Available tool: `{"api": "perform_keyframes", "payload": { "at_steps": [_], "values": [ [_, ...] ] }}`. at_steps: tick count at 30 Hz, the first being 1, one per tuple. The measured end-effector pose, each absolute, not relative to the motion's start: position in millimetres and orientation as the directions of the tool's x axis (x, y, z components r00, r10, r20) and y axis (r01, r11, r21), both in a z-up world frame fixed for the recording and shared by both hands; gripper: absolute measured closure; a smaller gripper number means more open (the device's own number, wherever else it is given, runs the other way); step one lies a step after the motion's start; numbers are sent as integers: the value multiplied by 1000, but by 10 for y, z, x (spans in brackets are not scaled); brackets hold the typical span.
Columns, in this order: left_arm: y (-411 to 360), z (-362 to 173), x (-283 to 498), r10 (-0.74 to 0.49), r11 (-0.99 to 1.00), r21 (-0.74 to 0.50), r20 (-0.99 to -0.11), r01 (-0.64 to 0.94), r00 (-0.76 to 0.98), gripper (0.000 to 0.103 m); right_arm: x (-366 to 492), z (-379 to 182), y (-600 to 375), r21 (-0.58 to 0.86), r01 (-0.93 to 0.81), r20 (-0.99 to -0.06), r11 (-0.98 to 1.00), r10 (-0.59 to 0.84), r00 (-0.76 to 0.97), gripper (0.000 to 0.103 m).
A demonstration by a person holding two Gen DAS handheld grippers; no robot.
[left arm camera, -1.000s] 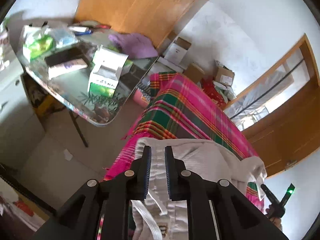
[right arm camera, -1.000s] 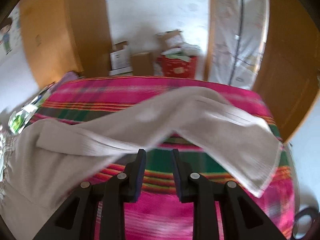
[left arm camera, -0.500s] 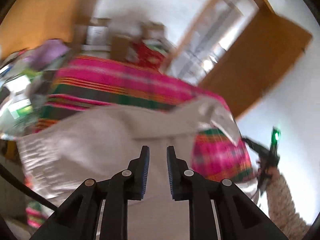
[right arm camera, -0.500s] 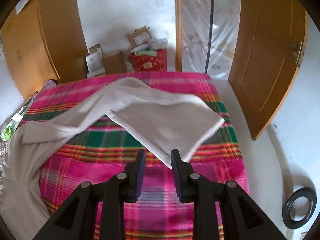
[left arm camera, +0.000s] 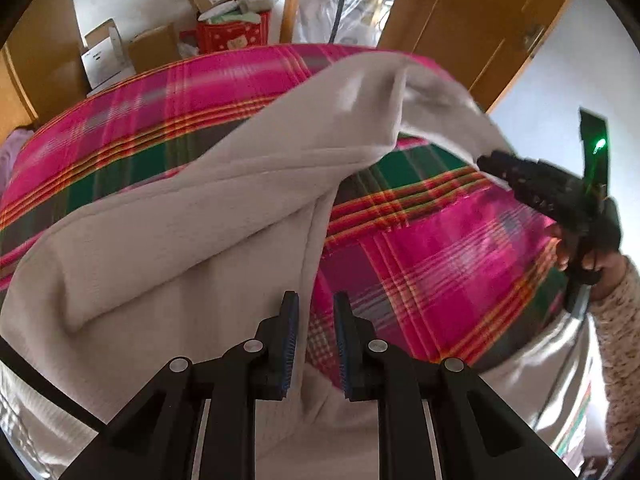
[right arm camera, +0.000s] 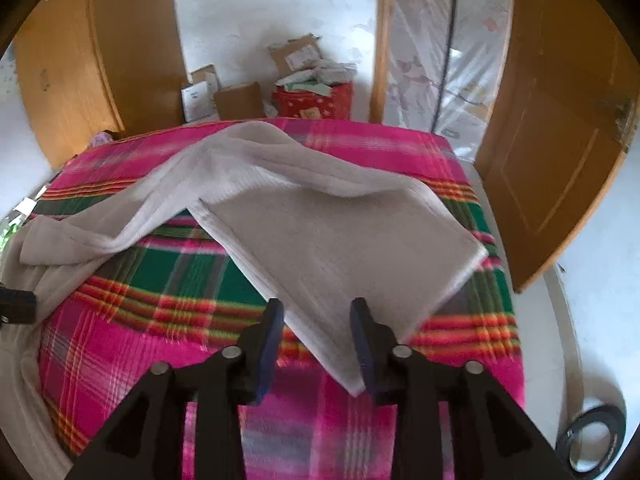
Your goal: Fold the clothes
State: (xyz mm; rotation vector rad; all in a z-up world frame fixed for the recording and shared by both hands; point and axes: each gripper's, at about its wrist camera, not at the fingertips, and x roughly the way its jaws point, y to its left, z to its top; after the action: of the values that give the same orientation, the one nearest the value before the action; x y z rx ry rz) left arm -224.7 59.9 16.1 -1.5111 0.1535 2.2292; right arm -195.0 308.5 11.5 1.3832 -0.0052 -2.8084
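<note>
A beige garment (left arm camera: 200, 220) lies spread across the bed's pink and green plaid blanket (left arm camera: 440, 260), with one long part folded over toward the right. My left gripper (left arm camera: 314, 300) hangs over the garment's near edge. Its jaws stand a narrow gap apart, and the edge runs under that gap without being pressed. In the right wrist view the garment's (right arm camera: 340, 240) flat end reaches in between my right gripper's (right arm camera: 316, 308) fingers. Those jaws are opening and the pads stand clear of the cloth. The left wrist view shows the right gripper (left arm camera: 490, 164) at that end.
Cardboard boxes (right arm camera: 240, 100) and a red bag (right arm camera: 312, 100) stand against the far wall beyond the blanket (right arm camera: 160, 280). A wooden door (right arm camera: 560, 140) is ajar on the right. A black tape roll (right arm camera: 592, 440) lies on the floor. A hand in a speckled sleeve (left arm camera: 612, 320) holds the right gripper.
The left gripper swung away from the cluttered table and rolled to face across the bed. The right gripper came closer to the garment's end and its jaws widened. The lifted cloth settled.
</note>
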Motion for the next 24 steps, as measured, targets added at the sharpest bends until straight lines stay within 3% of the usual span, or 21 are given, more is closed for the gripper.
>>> {"api": "perform_keyframes", "payload": {
  "at_steps": [5, 15, 20, 22, 23, 24],
  "values": [
    [630, 124, -2325, 230, -915, -83, -911, -396, -342, 85, -2062, 40, 2930, -63, 97, -798, -993, -8, -602, 61],
    [736, 59, -2292, 150, -899, 42, -905, -435, -397, 85, -2170, 18, 2849, -72, 147, -784, -987, -35, -620, 60],
    [761, 48, -2401, 151, -915, 23, -906, -404, -394, 85, -2277, 16, 2792, -71, 131, -789, -989, -24, -614, 60],
    [751, 45, -2431, 156, -919, 11, -907, -393, -391, 85, -2319, 20, 2783, -64, 125, -797, -990, -24, -604, 62],
    [753, 47, -2432, 155, -918, 14, -907, -397, -392, 85, -2330, 25, 2766, -69, 130, -800, -989, -23, -599, 69],
    [751, 48, -2426, 156, -914, 21, -904, -406, -397, 85, -2337, 27, 2756, -72, 138, -802, -988, -25, -597, 83]
  ]
}}
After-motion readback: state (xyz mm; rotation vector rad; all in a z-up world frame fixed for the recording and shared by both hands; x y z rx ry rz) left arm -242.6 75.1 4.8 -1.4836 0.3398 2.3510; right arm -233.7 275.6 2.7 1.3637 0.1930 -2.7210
